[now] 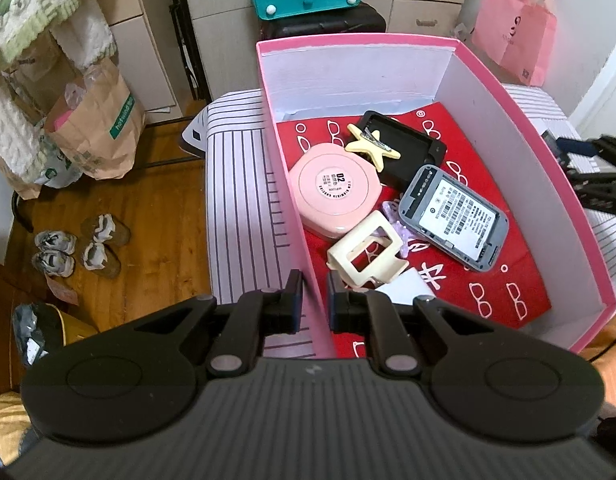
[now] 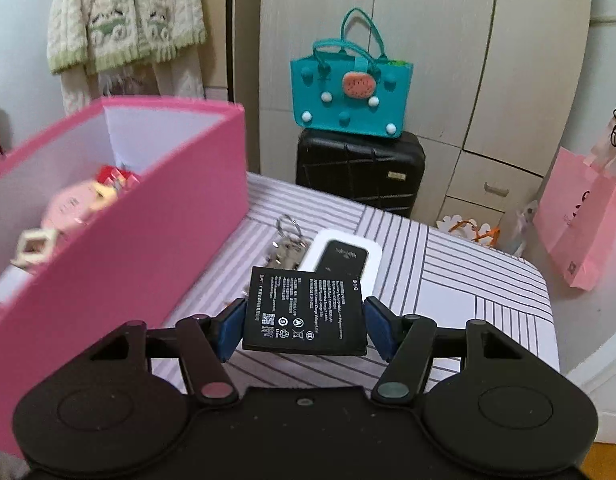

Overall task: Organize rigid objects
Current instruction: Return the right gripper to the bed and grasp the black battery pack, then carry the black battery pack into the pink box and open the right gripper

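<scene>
Left gripper (image 1: 314, 300) clamped on pink cardboard box (image 1: 564, 184) wall. Inside: round pink compact (image 1: 332, 192), grey backless phone (image 1: 454, 218), cream hair claw (image 1: 366, 256), star clip (image 1: 372, 146). Right gripper (image 2: 303, 326) pinches flat black battery (image 2: 303, 312) above the striped bed (image 2: 448, 276), beside the box.

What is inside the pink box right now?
On a red printed sheet lining the pink box: a pink round case, yellow star clip, black tray, grey device and cream claw clip. A purple item beneath them is mostly covered.
</scene>
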